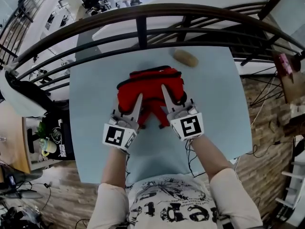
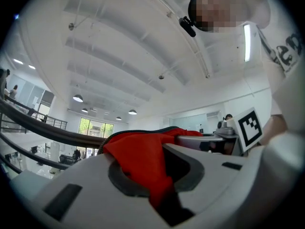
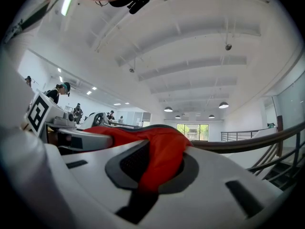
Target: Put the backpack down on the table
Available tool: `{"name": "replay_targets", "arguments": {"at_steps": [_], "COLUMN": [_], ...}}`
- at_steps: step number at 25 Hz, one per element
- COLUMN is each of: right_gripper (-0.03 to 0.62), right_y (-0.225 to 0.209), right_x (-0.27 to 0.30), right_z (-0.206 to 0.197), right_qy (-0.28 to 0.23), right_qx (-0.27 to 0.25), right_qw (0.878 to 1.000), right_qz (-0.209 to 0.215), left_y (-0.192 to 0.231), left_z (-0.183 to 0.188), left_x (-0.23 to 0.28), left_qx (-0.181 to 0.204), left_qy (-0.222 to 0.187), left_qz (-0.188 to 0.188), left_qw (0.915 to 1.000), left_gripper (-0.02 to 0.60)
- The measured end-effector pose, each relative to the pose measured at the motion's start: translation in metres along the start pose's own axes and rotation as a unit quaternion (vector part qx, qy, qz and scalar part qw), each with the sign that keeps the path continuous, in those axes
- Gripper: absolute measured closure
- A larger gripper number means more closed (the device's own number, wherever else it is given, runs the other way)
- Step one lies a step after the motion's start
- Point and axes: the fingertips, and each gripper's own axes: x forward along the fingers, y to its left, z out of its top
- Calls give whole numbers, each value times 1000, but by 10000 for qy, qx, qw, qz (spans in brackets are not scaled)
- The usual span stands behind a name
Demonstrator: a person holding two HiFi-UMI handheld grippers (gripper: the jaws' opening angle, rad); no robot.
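The left gripper (image 2: 159,182) has its two fingers pinched together on a fold of red cloth, and the right gripper (image 3: 151,173) is the same, its pads pressed on another fold of that cloth. Both folds belong to the backpack (image 1: 150,84), which bulks out just ahead of the fingertips and spans from one pair to the other, so the two grippers hold it side by side at its near edge. Under the fingers and the bag lies the pale blue table (image 1: 93,113). The bag is over its middle, low down, though from where I stand I can't tell whether its bottom rests on the top or hangs just clear of it.

I'd judge this to be the tail of the setting-down step: the bag is at its place and neither grip is let go. The next move, to my eye, calls for letting the bag's weight settle fully onto the table, then parting both pairs of fingers and drawing them back towards the person without dragging the cloth along.

The backpack is soft and slumped, bright red with a dark zip line along its top edge, and looks limp enough to sag where it's left. Beyond it, further out from the fingertips, a small tan oblong thing (image 1: 186,58) lies on the table, and past that runs a dark curved railing (image 1: 143,17)
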Motion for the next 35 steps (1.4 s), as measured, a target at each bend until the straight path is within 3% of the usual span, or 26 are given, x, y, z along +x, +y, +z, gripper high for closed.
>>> {"name": "replay_targets", "arguments": {"at_steps": [8,14,22,30,35], "right_gripper": [553,548,542,526,509], "right_y": [24,49,68,80,93], "right_x": [-45,-78,-121,-148,-162], "right_z": [-32,-56,-97,-142,-177], "right_qy": [166,344,700,1177,1700], "right_qx": [235,404,570,665,701], "right_qw": [9995,9980,9947,9895,9813], "right_qz": [153,358,487,520,576], "left_y": [-34,-55,-86,-103,-105], "left_z": [-39,-71,-115,-167,-205], "left_x": [-38,-73,-104,-126,-146], "left_qx": [-249,-261,-442,-714,-1001], "left_qy": [98,564,891,1382,1877], "left_qz": [-32,84,52,205,406], "left_qw": [9996,9980,9950,9876,9763], "left_gripper": [528,528,528,517,473]}}
